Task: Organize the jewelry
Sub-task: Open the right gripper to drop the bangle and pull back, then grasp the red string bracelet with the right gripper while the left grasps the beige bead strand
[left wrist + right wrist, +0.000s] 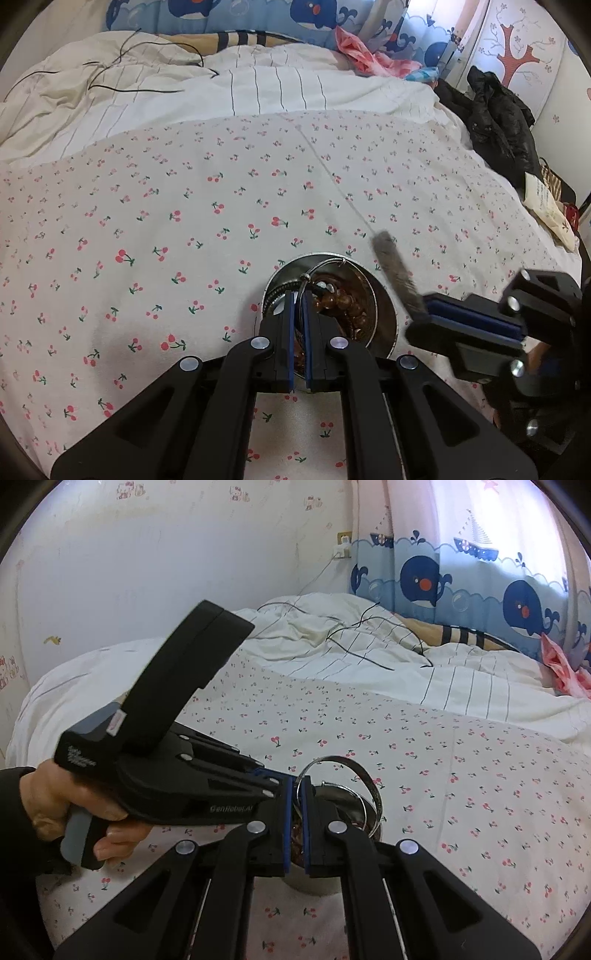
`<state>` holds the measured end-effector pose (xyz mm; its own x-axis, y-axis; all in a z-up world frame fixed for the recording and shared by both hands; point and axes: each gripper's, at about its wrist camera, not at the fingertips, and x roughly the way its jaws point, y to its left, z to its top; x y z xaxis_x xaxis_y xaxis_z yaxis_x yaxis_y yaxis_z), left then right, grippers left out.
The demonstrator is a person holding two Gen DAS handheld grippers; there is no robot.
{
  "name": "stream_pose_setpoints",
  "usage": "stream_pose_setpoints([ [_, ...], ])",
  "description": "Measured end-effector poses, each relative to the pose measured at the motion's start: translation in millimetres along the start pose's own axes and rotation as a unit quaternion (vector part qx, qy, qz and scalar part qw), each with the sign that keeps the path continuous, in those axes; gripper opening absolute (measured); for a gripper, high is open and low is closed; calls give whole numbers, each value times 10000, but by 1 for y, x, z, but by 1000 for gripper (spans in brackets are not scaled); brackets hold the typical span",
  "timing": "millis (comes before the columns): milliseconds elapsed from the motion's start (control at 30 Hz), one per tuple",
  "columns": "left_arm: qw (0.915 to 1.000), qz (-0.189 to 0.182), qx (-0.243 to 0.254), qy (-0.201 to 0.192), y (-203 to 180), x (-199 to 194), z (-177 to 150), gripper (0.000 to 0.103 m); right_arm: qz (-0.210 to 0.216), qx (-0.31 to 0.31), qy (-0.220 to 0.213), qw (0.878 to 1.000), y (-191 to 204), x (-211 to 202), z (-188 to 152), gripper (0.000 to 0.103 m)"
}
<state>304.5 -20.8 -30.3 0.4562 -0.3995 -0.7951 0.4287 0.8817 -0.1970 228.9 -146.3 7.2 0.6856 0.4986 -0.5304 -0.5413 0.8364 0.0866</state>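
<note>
Beads [343,299] already in bowl [386,317]; left gripper [298,295] pinches wire bangle [321,266], right gripper [297,786] clenched too, bangle unstowed.

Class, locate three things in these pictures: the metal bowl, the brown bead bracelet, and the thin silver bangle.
metal bowl [384,314]: left wrist view, inner right wall.
brown bead bracelet [341,301]: left wrist view, beads inside the bowl.
thin silver bangle [332,759]: right wrist view, top of the hoop above the bowl.
</note>
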Motion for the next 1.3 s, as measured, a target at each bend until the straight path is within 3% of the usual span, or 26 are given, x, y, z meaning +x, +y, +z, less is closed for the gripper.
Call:
stream_pose_setpoints([
  [133, 9999, 68, -45, 133, 3, 3, -1, 4, 82, 129, 161, 9998, -6, 16, -3, 5],
  [300, 9996, 244, -162, 7, 15, -20, 2, 5, 154, 158, 479, 9986, -6, 36, -12, 5],
  [367, 9991, 372, -171, -57, 20, -31, 1, 5, 115, 99, 913, 9957, -4, 49, -17, 5],
  [433, 9987, 491, -95, -71, 20, -42, -6, 6, 49, 75, 1026, 9947, -2, 50, -20, 6],
  [567, 9985, 535, 107, -45, 12, -59, -34, 20, -173, 200, 733, 9970, -2, 16, -15, 34],
  [633, 9988, 473, 130, 54, 10, -62, -53, 32, -154, 246, 653, 9974, 1, -7, -17, 35],
  [733, 9987, 375, 215, 268, 2, -59, -83, 32, -25, 318, 783, 9964, 8, -37, -39, 42],
  [833, 9975, 345, 441, 420, -14, -57, -108, 33, 210, 693, 1135, 9909, 10, -53, -76, 42],
  [900, 9957, 378, 710, 459, -26, -56, -115, 34, 145, 734, 1330, 9883, 16, -55, -89, 42],
  [1100, 9922, 564, 1007, 472, -39, -55, -118, 38, 459, 799, 1330, 9868, 28, -43, -89, 42],
  [1300, 9877, 767, 1255, 535, -47, -54, -124, 40, 469, 875, 1493, 9838, 26, -32, -96, 42],
])
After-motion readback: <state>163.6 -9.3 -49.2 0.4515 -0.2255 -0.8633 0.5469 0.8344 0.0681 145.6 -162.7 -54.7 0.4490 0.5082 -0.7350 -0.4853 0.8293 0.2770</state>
